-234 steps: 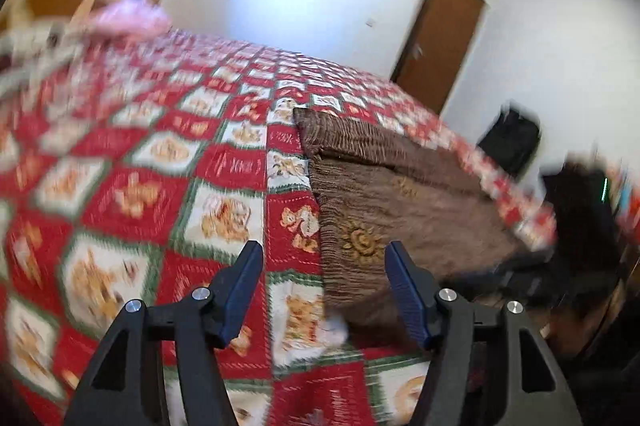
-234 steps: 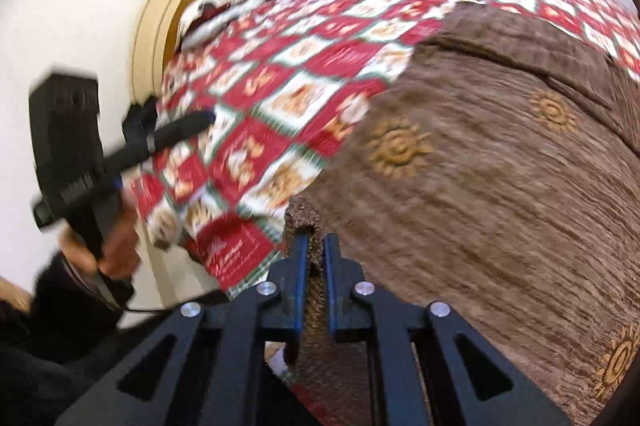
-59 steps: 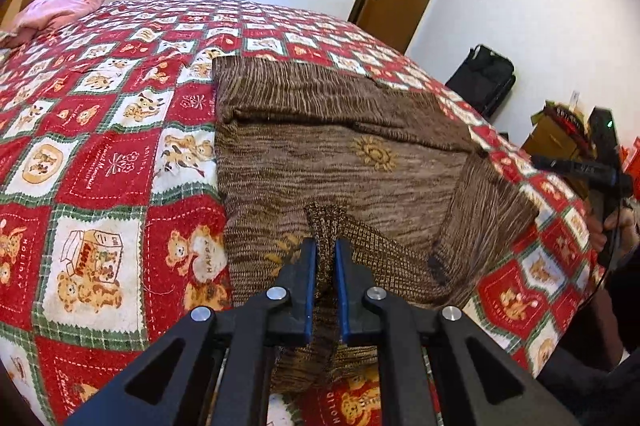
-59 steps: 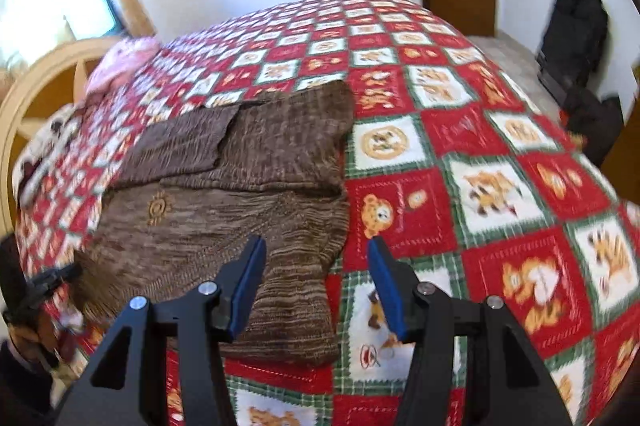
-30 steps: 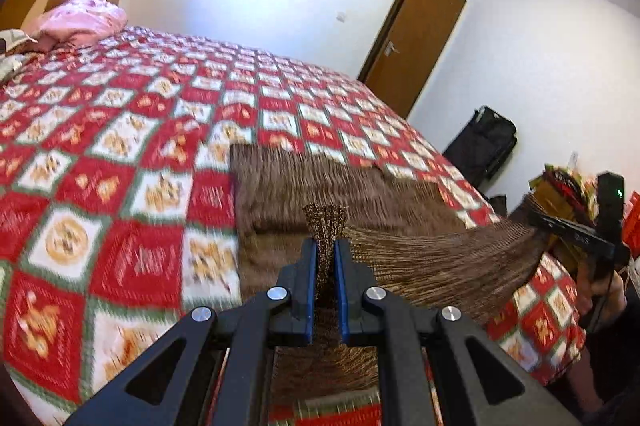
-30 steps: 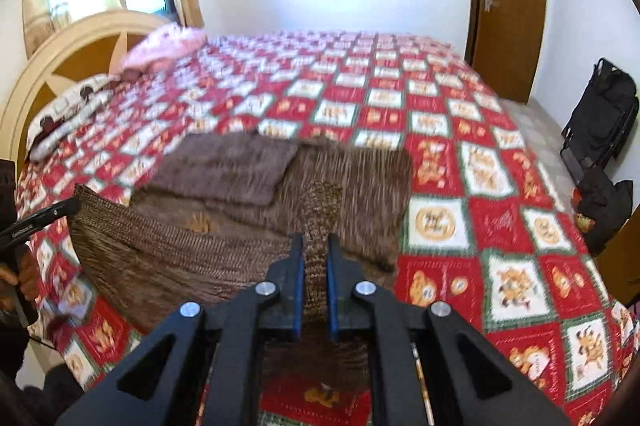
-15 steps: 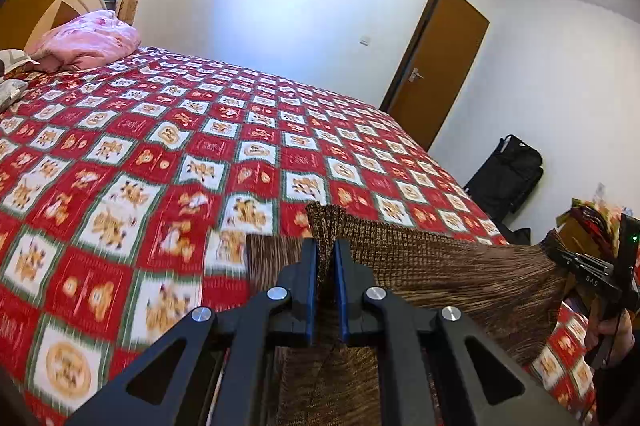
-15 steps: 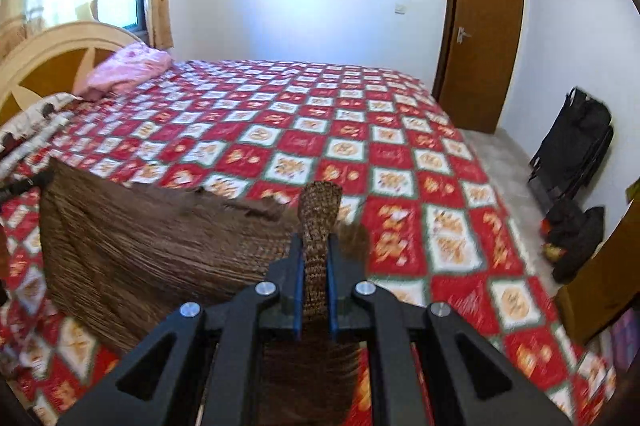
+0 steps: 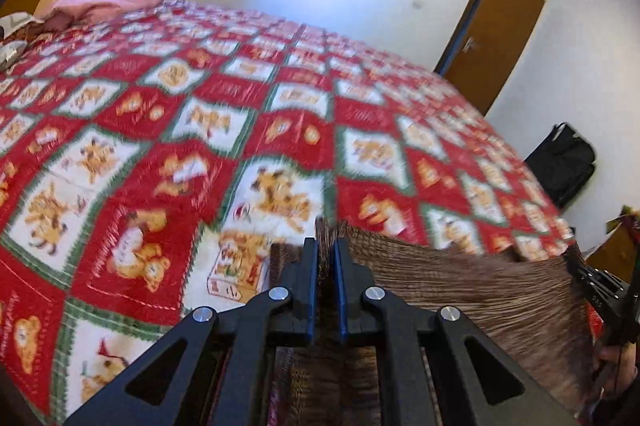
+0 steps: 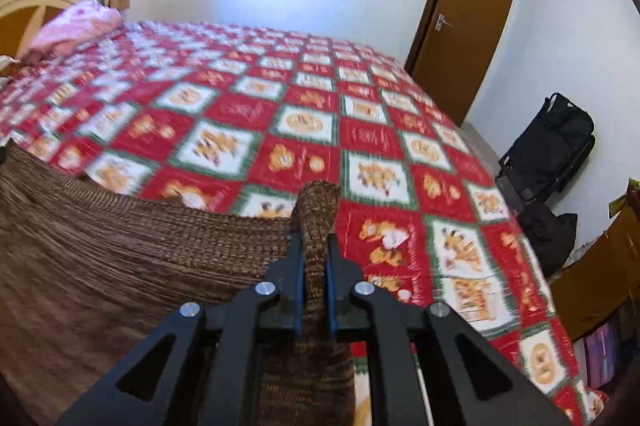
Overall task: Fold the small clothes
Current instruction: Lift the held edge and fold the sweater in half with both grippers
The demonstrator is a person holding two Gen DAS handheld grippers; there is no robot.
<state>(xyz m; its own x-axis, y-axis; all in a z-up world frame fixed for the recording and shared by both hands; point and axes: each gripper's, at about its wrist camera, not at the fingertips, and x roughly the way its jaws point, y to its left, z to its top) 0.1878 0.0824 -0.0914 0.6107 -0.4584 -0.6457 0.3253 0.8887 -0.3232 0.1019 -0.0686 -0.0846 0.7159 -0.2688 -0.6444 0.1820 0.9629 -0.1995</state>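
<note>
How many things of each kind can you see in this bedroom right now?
Brown knitted garment: 1
Grippers, left and right: 2
Patchwork bedspread: 1
Pink pillow: 1
Brown door: 1
Black bags: 2
Total: 8

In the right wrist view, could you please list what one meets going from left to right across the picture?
Pink pillow → brown knitted garment → right gripper, its jaws shut on a fold of the garment → brown door → black bags on the floor.

Coarse ribbed-knit sweater point(image 10: 120, 258), soft printed bedspread point(image 10: 360, 130)
</note>
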